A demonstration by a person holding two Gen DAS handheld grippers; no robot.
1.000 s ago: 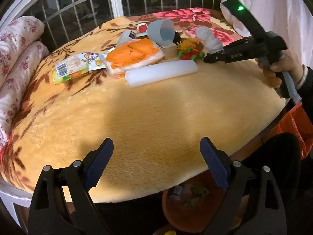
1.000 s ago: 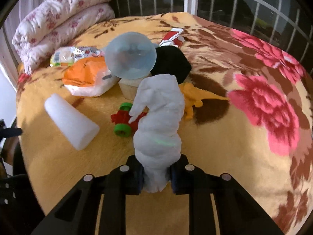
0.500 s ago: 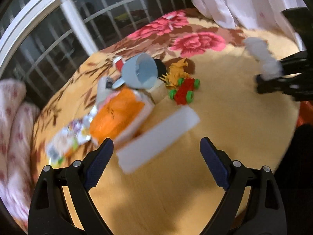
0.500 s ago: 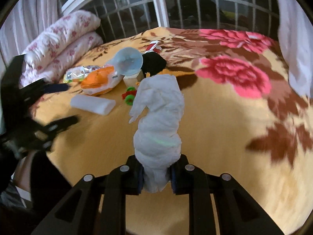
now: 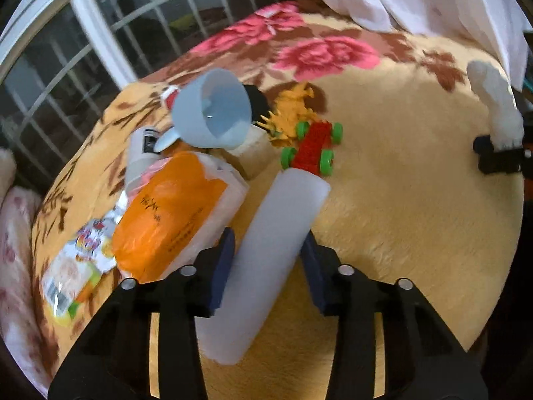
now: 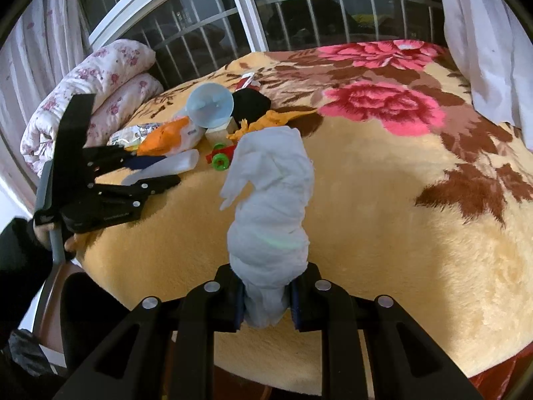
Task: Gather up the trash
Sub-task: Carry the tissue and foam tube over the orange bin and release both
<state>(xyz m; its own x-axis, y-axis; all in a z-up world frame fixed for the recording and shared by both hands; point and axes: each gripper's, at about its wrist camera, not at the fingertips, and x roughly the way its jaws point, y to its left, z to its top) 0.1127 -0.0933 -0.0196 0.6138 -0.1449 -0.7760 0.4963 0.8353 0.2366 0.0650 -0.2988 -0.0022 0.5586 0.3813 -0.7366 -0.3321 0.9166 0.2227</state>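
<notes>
A floral plush blanket (image 6: 416,233) carries an orange bag (image 5: 173,213), snack wrapper (image 5: 76,266), toy car (image 5: 313,150) and foam roll (image 5: 269,250).

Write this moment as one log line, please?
left gripper: jaws just closing onto foam tube | right gripper: shut on tissue wad

toy car (image 5: 311,149) beside orange dinosaur (image 5: 293,113) | blue funnel (image 5: 215,113) (tilted) | floral blanket (image 6: 383,180)

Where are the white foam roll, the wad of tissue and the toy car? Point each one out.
white foam roll (image 5: 266,250): left wrist view, middle of the roll.
wad of tissue (image 6: 271,206): right wrist view, middle of the wad.
toy car (image 5: 311,148): left wrist view, red body.
</notes>
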